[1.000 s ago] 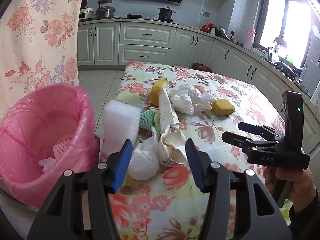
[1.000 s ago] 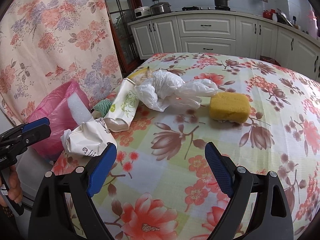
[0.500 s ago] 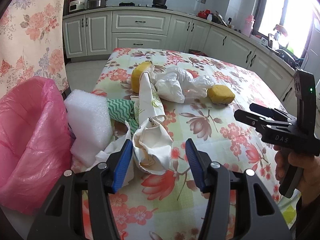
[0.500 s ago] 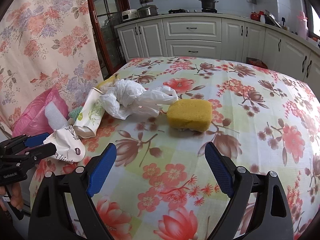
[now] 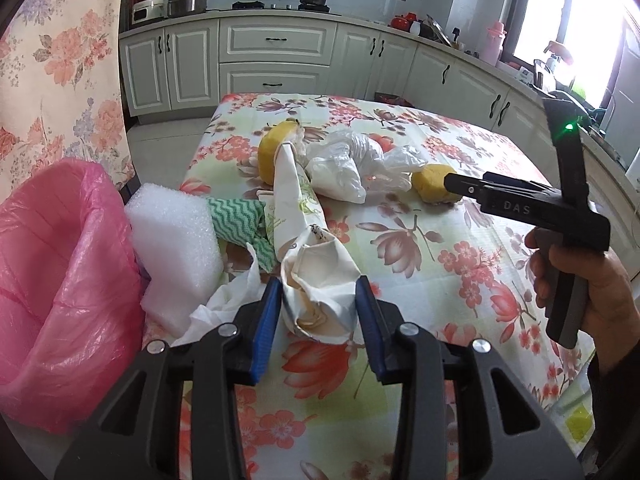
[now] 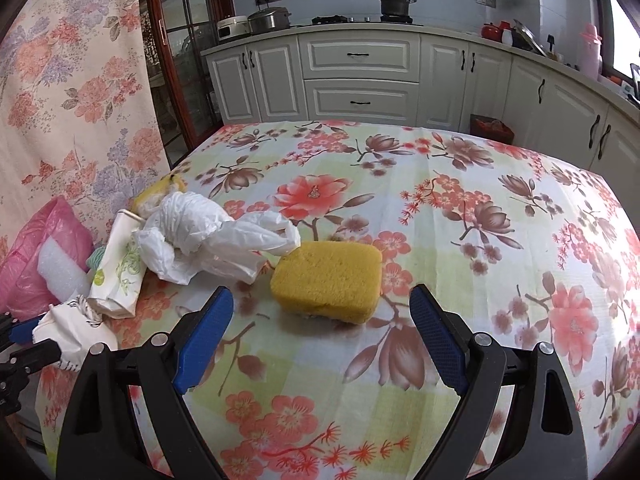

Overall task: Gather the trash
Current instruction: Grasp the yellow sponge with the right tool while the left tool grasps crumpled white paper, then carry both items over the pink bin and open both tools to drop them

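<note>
A crumpled white paper cup (image 5: 320, 280) lies near the table's left edge. My left gripper (image 5: 317, 314) is closing on it, and both blue pads press its sides; the right wrist view shows that paper cup (image 6: 76, 328) at the lower left with the left gripper (image 6: 24, 340) on it. My right gripper (image 6: 320, 320) is open and hangs just short of a yellow sponge (image 6: 326, 280), nothing between its fingers. A pink-lined bin (image 5: 60, 280) stands off the table's left edge.
Along the left side of the floral tablecloth (image 5: 460, 280) lie a white foam block (image 5: 176, 248), a green zigzag cloth (image 5: 236, 220), a flattened printed paper cup (image 5: 292, 196), a white plastic bag (image 5: 352, 168) and a yellow peel (image 5: 270, 152). Kitchen cabinets stand behind.
My left gripper moved in over the crumpled paper cup and its jaws narrowed onto it. The right gripper travelled across the table toward the yellow sponge, still open.
</note>
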`<action>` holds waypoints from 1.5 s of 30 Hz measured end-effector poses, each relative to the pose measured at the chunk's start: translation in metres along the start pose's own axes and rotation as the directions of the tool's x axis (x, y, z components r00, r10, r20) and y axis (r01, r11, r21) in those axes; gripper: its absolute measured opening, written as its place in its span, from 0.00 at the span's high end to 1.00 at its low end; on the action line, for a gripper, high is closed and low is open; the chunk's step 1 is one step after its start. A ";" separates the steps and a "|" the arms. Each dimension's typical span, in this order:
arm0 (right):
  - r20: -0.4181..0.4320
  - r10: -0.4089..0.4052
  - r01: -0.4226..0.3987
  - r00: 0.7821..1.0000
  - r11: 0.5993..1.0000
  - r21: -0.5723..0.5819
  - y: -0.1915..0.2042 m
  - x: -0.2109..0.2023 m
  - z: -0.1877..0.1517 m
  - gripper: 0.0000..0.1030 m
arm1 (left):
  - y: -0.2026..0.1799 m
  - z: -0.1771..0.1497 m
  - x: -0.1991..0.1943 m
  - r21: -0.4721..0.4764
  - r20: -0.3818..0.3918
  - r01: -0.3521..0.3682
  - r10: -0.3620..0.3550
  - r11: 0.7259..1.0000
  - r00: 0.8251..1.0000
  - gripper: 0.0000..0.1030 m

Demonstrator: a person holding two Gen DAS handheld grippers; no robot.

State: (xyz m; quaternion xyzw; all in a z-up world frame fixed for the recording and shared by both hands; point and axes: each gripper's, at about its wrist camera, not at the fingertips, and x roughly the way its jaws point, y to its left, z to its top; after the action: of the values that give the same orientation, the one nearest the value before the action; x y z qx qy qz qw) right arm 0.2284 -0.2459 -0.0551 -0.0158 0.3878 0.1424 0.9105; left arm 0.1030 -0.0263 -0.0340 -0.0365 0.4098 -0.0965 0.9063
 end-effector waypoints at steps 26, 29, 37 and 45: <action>-0.068 -0.040 0.039 0.997 0.999 -0.008 -0.006 0.024 0.002 0.42 | 0.003 0.018 -0.038 -0.023 0.101 0.057 -0.055 0.998 0.993 0.64; -0.051 -0.034 0.034 0.998 0.999 0.008 -0.009 0.014 -0.001 0.42 | 0.007 0.021 -0.045 -0.029 0.118 0.048 -0.045 0.998 0.992 0.64; 0.014 -0.016 0.016 1.000 0.999 0.045 -0.015 -0.021 0.002 0.42 | 0.024 0.024 -0.058 -0.057 0.151 0.016 -0.008 0.998 0.989 0.64; 0.086 0.041 -0.042 0.995 0.999 0.014 0.006 -0.052 0.014 0.42 | 0.047 0.025 -0.077 -0.091 0.181 -0.038 0.054 0.995 0.982 0.64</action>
State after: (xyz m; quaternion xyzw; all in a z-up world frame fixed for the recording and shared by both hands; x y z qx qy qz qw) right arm 0.2019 -0.2507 -0.0077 0.0055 0.3498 0.1588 0.9232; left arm 0.0782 0.0348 0.0324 -0.0751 0.3290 -0.0541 0.9398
